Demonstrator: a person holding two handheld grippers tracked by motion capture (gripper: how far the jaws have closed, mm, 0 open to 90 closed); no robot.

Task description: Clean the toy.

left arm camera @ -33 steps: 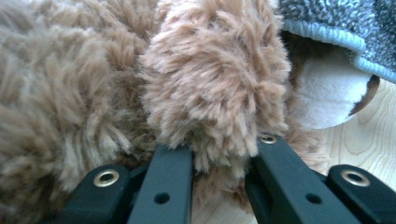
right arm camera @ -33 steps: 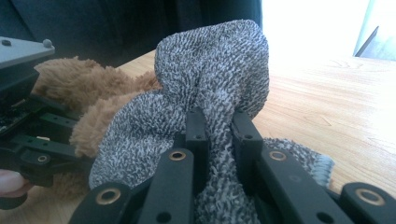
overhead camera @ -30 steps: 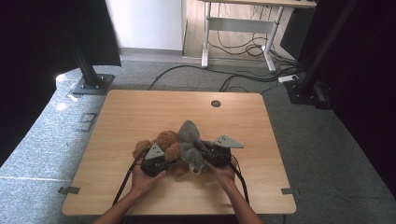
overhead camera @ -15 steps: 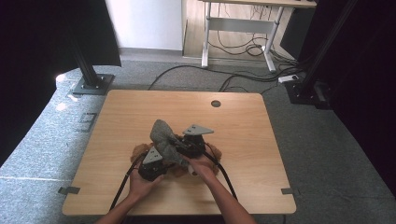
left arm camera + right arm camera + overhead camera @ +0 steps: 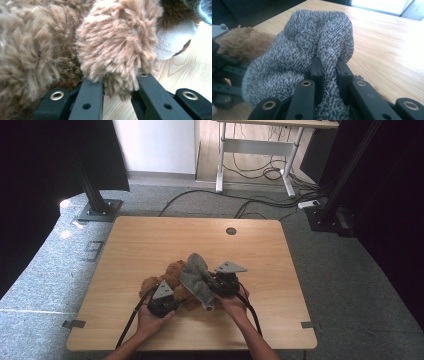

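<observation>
A: What is the brown thing?

B: A plush toy point(image 5: 172, 279), shaggy brown fur with a white patch, lying on the near middle of the table. One tan furry limb point(image 5: 117, 47) is pinched at its tip.

A: And the grey one?

B: A knitted grey sock point(image 5: 196, 279), speckled and soft. It drapes over the toy's right side, bunched and lifted, one fold pinched.

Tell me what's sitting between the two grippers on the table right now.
In the high view, the brown plush toy and the grey sock lie between the left gripper and the right gripper, which grip them.
</observation>
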